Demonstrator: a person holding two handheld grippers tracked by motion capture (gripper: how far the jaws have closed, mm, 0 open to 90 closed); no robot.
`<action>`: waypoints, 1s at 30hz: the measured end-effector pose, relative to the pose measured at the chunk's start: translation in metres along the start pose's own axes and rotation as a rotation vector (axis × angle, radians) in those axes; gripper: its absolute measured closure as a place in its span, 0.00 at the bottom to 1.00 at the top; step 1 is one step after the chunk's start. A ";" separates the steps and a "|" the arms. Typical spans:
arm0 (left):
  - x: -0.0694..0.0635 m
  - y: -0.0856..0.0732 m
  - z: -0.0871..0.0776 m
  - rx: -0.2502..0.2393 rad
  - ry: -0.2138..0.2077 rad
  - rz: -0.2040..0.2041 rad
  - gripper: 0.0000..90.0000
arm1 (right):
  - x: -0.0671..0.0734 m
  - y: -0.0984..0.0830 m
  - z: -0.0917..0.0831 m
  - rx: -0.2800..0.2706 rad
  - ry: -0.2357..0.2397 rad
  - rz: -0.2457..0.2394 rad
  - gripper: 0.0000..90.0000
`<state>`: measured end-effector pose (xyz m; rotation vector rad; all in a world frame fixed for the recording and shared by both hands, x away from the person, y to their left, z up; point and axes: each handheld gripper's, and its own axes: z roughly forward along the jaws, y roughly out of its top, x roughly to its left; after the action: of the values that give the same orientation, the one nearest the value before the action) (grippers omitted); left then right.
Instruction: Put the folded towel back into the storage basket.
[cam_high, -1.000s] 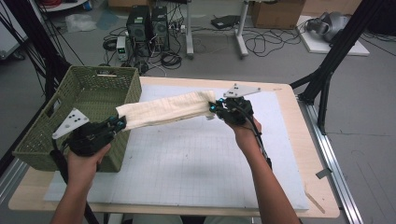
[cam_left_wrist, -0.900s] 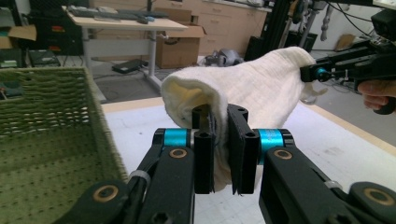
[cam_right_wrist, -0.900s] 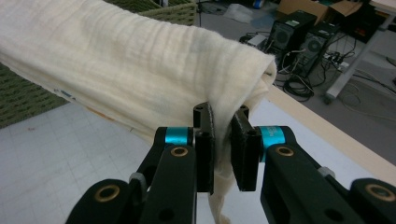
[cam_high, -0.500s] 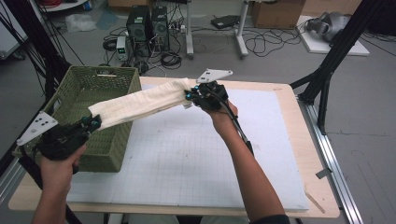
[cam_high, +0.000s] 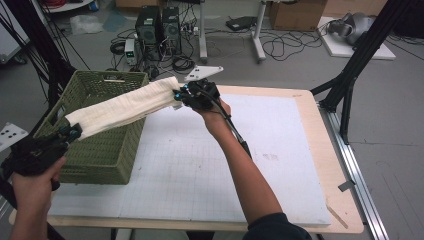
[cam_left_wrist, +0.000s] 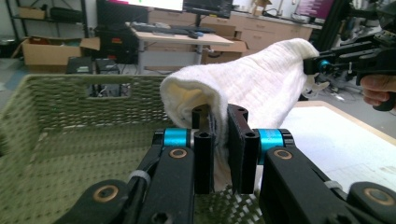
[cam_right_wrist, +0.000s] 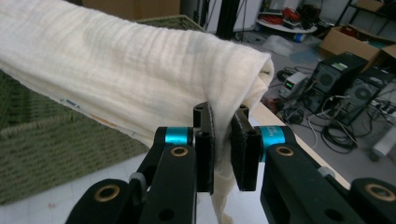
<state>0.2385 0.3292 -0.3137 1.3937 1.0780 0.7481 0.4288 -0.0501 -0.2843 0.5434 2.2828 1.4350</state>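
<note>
A folded cream cloth (cam_high: 122, 106) hangs stretched in the air above the green woven basket (cam_high: 105, 155) at the table's left. My left gripper (cam_high: 72, 132) is shut on its near left end, out past the basket's front corner. My right gripper (cam_high: 181, 95) is shut on the far right end, over the table's back edge beside the basket. In the left gripper view the cloth (cam_left_wrist: 252, 88) rises from my pinching left gripper (cam_left_wrist: 221, 149), with the basket's inside (cam_left_wrist: 84, 140) below and the right gripper (cam_left_wrist: 317, 65) at upper right. In the right gripper view my right gripper (cam_right_wrist: 223, 149) clamps the cloth's folded edge (cam_right_wrist: 140, 70).
A white grid mat (cam_high: 210, 165) covers the wooden table (cam_high: 320, 130). Computer towers (cam_high: 157, 25), cables and table legs stand on the floor behind. A black frame leg (cam_high: 350, 75) rises at the table's right back corner. Dark tripod struts (cam_high: 35, 55) stand left of the basket.
Both hands have carried the stretched cloth leftward and a little up, from over the mat to above the basket. Both grips on the cloth are unchanged.
</note>
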 end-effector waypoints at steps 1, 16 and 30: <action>0.003 0.000 -0.003 -0.005 0.007 -0.003 0.91 | 0.001 0.002 0.004 -0.002 0.006 -0.003 0.91; 0.032 0.003 -0.030 -0.023 0.086 -0.025 0.90 | 0.014 0.031 0.060 -0.059 0.072 -0.015 0.91; 0.051 -0.004 -0.042 -0.012 0.147 -0.022 0.90 | 0.023 0.056 0.110 -0.021 0.083 -0.035 0.91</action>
<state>0.2179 0.3918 -0.3194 1.3305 1.1989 0.8506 0.4725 0.0672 -0.2800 0.4433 2.3261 1.4887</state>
